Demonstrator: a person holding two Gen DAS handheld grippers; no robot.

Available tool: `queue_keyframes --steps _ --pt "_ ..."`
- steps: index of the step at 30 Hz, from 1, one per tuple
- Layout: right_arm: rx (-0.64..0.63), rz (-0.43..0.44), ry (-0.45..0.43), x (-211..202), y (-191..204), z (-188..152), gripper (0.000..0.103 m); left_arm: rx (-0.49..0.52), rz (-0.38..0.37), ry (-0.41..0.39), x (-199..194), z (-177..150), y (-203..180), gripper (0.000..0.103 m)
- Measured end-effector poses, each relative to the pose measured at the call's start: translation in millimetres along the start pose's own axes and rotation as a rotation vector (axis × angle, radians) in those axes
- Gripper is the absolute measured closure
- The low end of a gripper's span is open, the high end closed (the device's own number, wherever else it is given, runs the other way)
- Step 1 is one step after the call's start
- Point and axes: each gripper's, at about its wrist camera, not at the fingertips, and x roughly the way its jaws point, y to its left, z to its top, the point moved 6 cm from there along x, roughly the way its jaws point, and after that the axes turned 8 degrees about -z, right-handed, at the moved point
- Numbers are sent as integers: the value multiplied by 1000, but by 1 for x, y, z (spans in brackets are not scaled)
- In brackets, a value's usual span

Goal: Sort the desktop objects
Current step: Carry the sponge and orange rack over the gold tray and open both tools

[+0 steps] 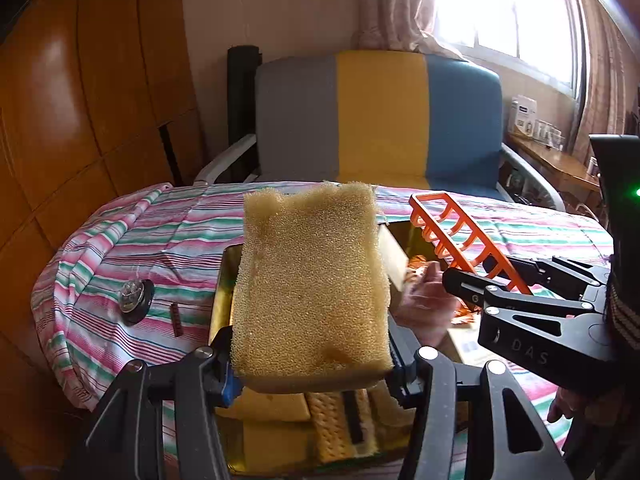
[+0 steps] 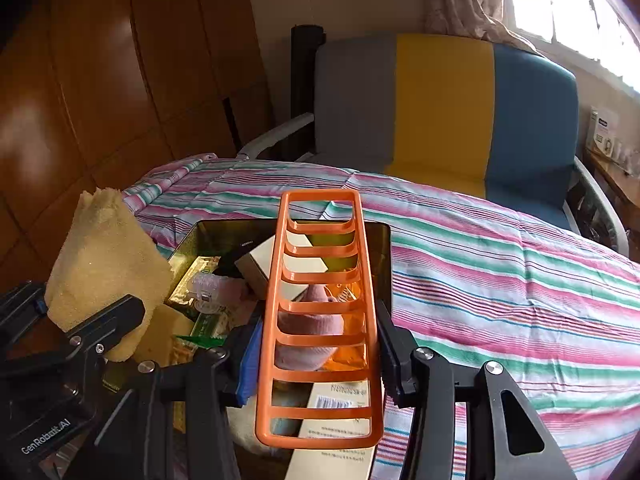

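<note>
The left gripper (image 1: 312, 368) is clamped on the near end of a thick yellow sponge (image 1: 312, 280), which stands up between its fingers and hides much of what lies behind it. The right gripper (image 2: 316, 360) grips a long orange plastic rack (image 2: 320, 312) by its two side rails, the slatted frame jutting forward and upward from the pads. Writing is sparse: the right gripper's black body, seen from the left wrist, carries the letters "DAS", and the left gripper's body, seen from the right wrist, reads "GenRobot.AI". Below both tools sits a shallow gold-lined tray (image 2: 382, 256) crowded with things: more yellow sponge pieces, a small cream box (image 2: 260, 268), a clear bottle (image 2: 208, 286), a pink soft item (image 2: 316, 328) and crinkled orange wrapping (image 2: 348, 352). A flat pale carton (image 2: 332, 432) with a barcode and print too small to read lies just under the rack. The tray rests on a cloth with pink, green and white stripes (image 2: 500, 280); off to the left on that cloth lie a round black object with a shiny top (image 1: 136, 298) and a small dark strip (image 1: 176, 320). Beyond the covered surface stands an armchair in grey, yellow and blue panels (image 1: 380, 120), with glossy wooden panelling (image 1: 80, 100) to the left, a curtain and a bright window (image 1: 512, 12) to the right, and boxes on a wooden ledge under the window.
</note>
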Motion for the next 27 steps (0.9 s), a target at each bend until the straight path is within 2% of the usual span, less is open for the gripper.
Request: queue_keyframes --steps 10,14,15,17,18,27 --pt "-26 6 38 41 15 11 53 -13 40 47 46 6 23 47" --pt "-31 30 64 51 17 10 52 -24 46 77 63 1 25 35" --pt "-30 36 66 52 17 9 52 -32 46 83 65 1 25 35" --pt "-23 46 67 49 16 8 52 -45 45 86 66 0 26 23" --pt "-16 53 68 47 15 8 50 -48 46 80 64 0 27 22" --pt "-2 83 53 21 18 -4 48 -89 49 62 49 -4 32 22"
